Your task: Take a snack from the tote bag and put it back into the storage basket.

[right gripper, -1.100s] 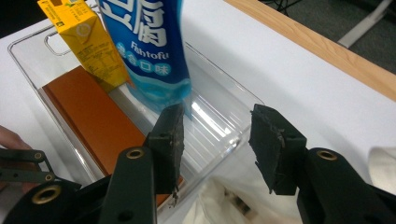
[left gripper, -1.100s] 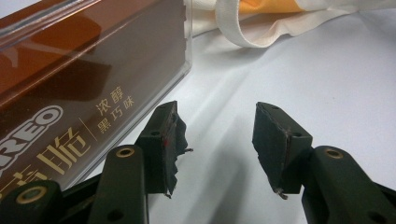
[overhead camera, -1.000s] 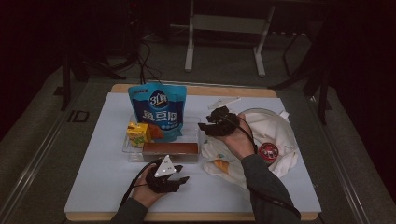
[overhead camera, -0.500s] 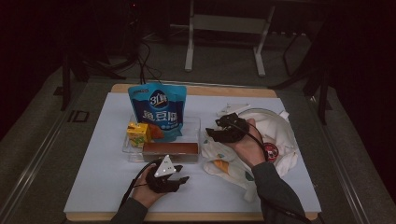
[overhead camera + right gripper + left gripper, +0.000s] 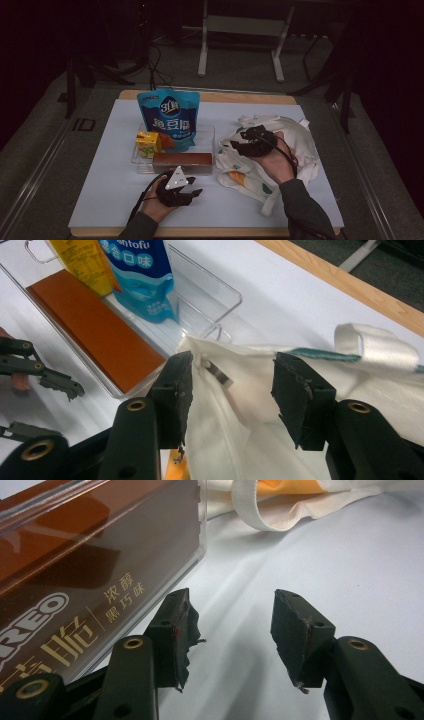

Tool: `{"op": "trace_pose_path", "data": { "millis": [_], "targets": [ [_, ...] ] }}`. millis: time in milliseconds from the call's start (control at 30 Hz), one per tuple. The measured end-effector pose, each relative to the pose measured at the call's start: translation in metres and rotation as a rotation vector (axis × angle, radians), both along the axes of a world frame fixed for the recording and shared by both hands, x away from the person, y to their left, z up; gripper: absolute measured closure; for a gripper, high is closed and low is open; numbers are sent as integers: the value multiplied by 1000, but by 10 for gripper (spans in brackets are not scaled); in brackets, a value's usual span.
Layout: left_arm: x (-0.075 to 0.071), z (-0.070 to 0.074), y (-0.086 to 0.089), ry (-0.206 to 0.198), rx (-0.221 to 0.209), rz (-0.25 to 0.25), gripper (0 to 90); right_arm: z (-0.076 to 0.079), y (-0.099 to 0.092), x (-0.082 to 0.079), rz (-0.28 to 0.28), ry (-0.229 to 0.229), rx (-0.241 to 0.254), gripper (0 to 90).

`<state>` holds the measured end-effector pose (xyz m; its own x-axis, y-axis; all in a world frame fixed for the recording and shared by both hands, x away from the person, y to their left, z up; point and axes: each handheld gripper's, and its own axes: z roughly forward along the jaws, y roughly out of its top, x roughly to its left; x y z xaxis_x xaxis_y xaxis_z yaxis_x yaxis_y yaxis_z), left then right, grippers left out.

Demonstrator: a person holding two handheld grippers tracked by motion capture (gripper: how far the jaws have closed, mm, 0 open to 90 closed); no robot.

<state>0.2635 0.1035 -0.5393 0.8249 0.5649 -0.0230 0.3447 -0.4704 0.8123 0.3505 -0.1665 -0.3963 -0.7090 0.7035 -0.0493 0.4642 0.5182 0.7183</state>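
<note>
A white tote bag (image 5: 295, 135) with orange prints lies crumpled on the right of the mat. My right gripper (image 5: 237, 140) hovers over its left edge, pointing toward the clear tray (image 5: 207, 129). Its jaws have just been opening. In the right gripper view my right gripper (image 5: 230, 375) stands open, with the bag's rim (image 5: 260, 410) lying between the jaws and no pad pressing on it. My left gripper (image 5: 194, 186) rests on the mat just in front of the tray. It (image 5: 230, 615) is open and empty, beside the brown biscuit box (image 5: 75, 580).
The tray holds a blue pouch (image 5: 170, 117) standing upright, a yellow carton (image 5: 147, 142) and the brown box (image 5: 182, 160). A bag handle (image 5: 375, 347) loops up at the right. The pale mat (image 5: 110, 180) covers a wooden table with dark floor around it.
My right hand has carried its gripper to the right and a little nearer, farther over the bag. The left gripper has stayed put.
</note>
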Motion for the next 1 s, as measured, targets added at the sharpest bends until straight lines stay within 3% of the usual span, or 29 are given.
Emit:
{"op": "trace_pose_path", "data": {
  "millis": [1000],
  "targets": [
    [0,0,-1,-1,7,-3,500,-12,-67,-21,-91,27,-13,501]
  ]
}}
